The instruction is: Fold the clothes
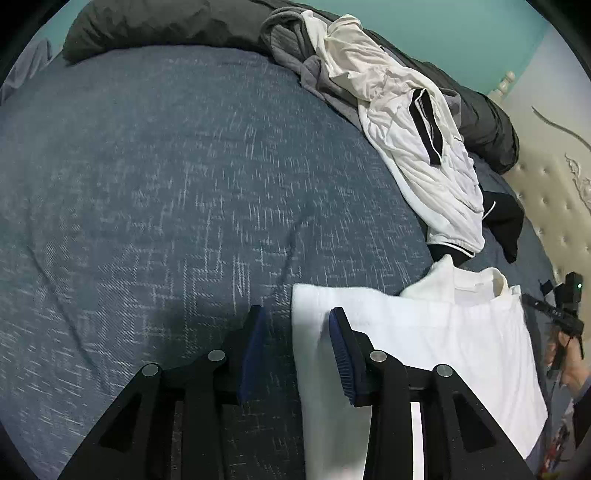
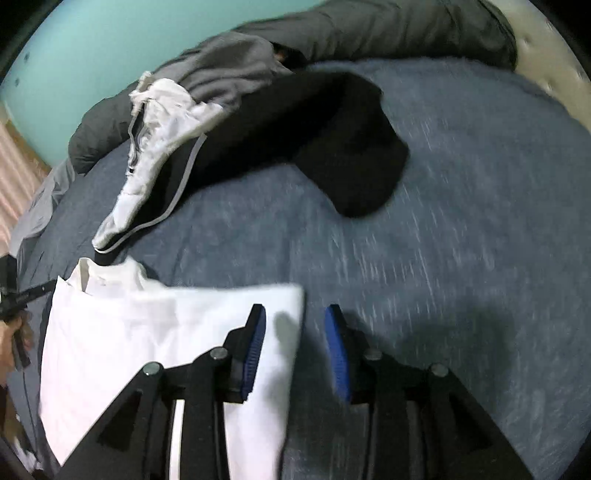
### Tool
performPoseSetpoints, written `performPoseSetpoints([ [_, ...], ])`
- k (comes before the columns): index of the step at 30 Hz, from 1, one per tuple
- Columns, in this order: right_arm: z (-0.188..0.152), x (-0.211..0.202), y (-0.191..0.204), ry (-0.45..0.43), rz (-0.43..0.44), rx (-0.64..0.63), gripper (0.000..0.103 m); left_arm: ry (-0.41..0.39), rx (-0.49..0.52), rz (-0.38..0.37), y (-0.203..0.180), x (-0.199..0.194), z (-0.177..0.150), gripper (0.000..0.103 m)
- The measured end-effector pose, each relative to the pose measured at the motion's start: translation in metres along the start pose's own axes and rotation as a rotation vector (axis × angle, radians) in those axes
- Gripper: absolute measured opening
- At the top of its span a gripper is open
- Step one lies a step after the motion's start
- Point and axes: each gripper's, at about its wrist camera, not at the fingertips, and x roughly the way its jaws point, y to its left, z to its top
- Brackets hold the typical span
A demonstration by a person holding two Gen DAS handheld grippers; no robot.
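A white garment (image 1: 443, 332) lies flat on the blue bedspread (image 1: 166, 166) with its collar at the far end, folded into a long rectangle. My left gripper (image 1: 297, 312) is open and low over the garment's left edge, which lies between its blue pads (image 1: 341, 354) without being pinched. In the right wrist view the same garment (image 2: 147, 332) fills the lower left. My right gripper (image 2: 295, 308) is open astride its right edge, one finger over the cloth and the other over the bedspread (image 2: 461, 184).
A pile of unfolded clothes lies beyond the garment: a white jacket with black stripes (image 1: 417, 147), a grey piece (image 1: 288, 44) and a black one (image 2: 314, 140). A dark grey duvet (image 2: 406, 26) runs along the far side. A cream tufted headboard (image 1: 554, 192) stands at the right.
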Motion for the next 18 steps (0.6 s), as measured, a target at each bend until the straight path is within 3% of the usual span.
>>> performPoseSetpoints([
  [6,-0.001,0.009,0.002,-0.009,0.054,0.013,0.034,-0.009,-0.002,-0.057,0.001,-0.001,-0.002,0.038],
  [8,0.0,0.012,0.005,-0.008,0.055,0.0,0.031,-0.012,0.006,-0.061,-0.001,0.0,-0.002,0.019],
  [9,0.0,0.013,0.007,-0.004,0.054,-0.01,0.025,-0.012,0.01,-0.062,-0.002,0.001,-0.002,0.004],
  [10,-0.001,0.015,0.01,0.0,0.053,-0.02,0.013,-0.013,0.015,-0.06,-0.004,0.001,-0.002,0.005],
  [13,-0.001,0.011,0.012,-0.014,0.059,-0.034,0.006,-0.04,0.029,-0.052,-0.006,-0.008,-0.001,0.004],
  [18,0.008,-0.002,0.014,-0.085,0.024,-0.055,0.006,-0.11,0.003,-0.04,0.001,-0.035,0.009,0.004],
])
